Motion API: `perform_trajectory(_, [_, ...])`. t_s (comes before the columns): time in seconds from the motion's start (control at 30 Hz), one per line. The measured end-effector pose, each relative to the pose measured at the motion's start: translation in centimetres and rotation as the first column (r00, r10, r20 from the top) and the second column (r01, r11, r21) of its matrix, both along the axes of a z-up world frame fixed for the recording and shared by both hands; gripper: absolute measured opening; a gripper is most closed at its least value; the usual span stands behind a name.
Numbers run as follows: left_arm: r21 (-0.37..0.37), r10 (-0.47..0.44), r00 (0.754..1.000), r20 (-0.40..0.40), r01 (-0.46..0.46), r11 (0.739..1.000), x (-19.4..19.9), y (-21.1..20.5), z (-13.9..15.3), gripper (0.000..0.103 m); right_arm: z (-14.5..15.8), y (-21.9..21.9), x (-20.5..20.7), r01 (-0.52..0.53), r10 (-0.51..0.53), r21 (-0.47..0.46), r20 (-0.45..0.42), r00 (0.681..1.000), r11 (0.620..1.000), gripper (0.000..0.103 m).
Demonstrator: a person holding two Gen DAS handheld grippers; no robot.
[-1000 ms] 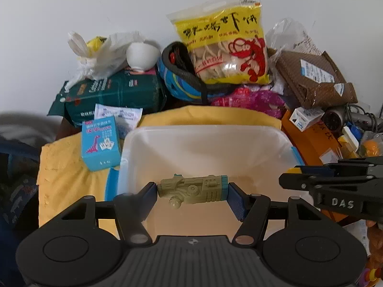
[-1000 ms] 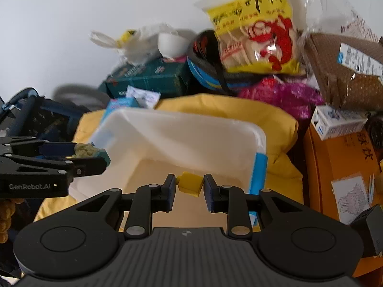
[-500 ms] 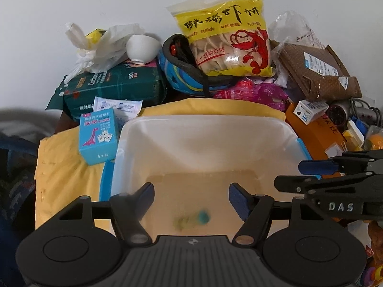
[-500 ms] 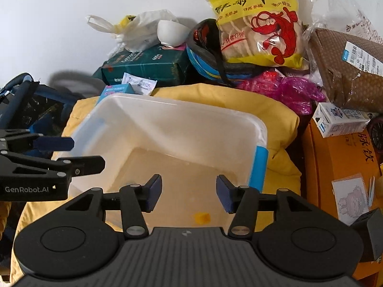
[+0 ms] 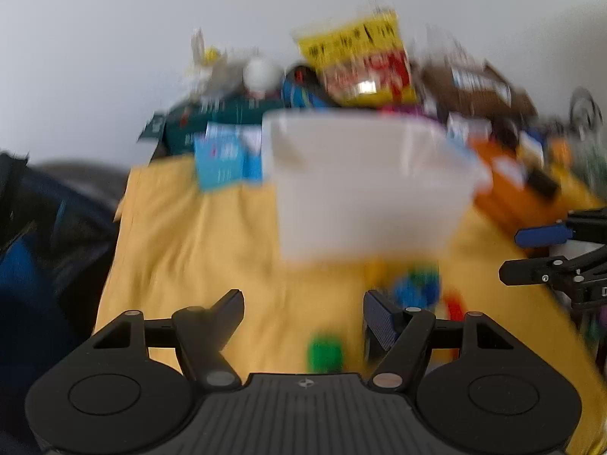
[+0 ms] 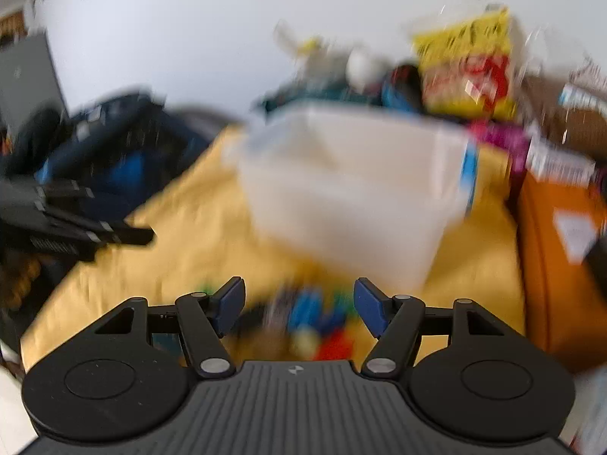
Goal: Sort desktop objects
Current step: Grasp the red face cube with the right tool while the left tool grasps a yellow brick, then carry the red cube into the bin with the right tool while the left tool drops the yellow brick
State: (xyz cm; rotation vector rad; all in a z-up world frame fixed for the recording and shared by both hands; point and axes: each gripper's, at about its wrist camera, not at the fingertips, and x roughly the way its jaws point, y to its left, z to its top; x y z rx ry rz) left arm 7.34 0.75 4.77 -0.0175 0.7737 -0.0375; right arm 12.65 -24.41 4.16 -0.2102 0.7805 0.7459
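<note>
Blurred coloured toy pieces (image 6: 318, 322) lie on yellow cloth (image 6: 182, 227) just ahead of the right gripper (image 6: 297, 303), nearer it; the left gripper (image 5: 303, 311) likewise gapes empty

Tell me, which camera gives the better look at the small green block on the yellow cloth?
The left wrist view: the green block lies alone on the yellow cloth, just ahead of the open left gripper, though blurred. The right wrist view shows only blurred green smears among other coloured pieces.
</note>
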Motion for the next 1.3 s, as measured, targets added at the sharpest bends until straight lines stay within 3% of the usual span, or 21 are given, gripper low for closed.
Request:
perform_trajectory(0.13, [-0.005, -0.003, 1.000, -0.031, 0.002, 1.000, -4.1, -0.8, -3.0, 0.073, -4.1, -0.2, -2.9, -0.030, 0.027, -0.067, -0.049, 0.998, 0.997, 0.054])
perform_trajectory(0.3, [-0.001, -0.014, 0.996, -0.090, 0.014, 1.000, -6.0, -2.1, -6.2, 0.073, -6.4, 0.2, -3.4, -0.057, 0.051, -0.101, -0.065, 0.997, 0.993, 0.050])
perform_trajectory(0.47, [0.005, -0.016, 0.991, -0.129, 0.017, 1.000, -5.2, -2.8, -8.0, 0.071, -7.2, 0.5, -4.8, -0.109, 0.105, -0.127, -0.038, 0.994, 0.986, 0.047])
perform_trajectory(0.6, [-0.046, 0.022, 0.987, -0.156, -0.029, 0.999, -4.4, -2.6, -8.9, 0.063, -7.8, 0.8, -5.0, -0.114, 0.108, -0.134, -0.051, 0.993, 0.984, 0.038])
perform_trajectory(0.7, [-0.066, 0.013, 0.988, -0.154, -0.023, 0.998, -4.2, -2.7, -9.1, 0.053, -8.1, 0.8, -4.9, -0.114, 0.107, -0.134, -0.063, 0.992, 0.984, 0.034])
perform_trajectory(0.8, [-0.066, -0.014, 0.987, -0.159, 0.003, 0.998, -4.0, -3.0, -9.3, 0.033, -8.1, 0.6, -4.8, -0.115, 0.107, -0.131, -0.070, 0.992, 0.985, 0.024])
perform_trajectory(0.83, [-0.063, -0.013, 0.987, -0.160, 0.003, 0.998, -4.0, -3.0, -9.3, 0.031, -8.0, 0.5, -4.7, -0.115, 0.107, -0.124, -0.071, 0.992, 0.986, 0.024])
perform_trajectory(1.07, [-0.071, -0.013, 0.993, -0.121, 0.005, 0.997, -5.0, -2.6, -8.1, 0.031, -6.6, -1.1, -4.5, -0.068, 0.062, -0.079, -0.073, 0.995, 0.995, 0.024])
perform_trajectory(1.3, [-0.078, -0.017, 0.999, -0.036, 0.015, 0.997, -6.2, -2.4, -4.6, 0.031, -3.4, -2.9, -4.0, 0.017, -0.016, 0.017, -0.053, 0.998, 1.000, 0.024])
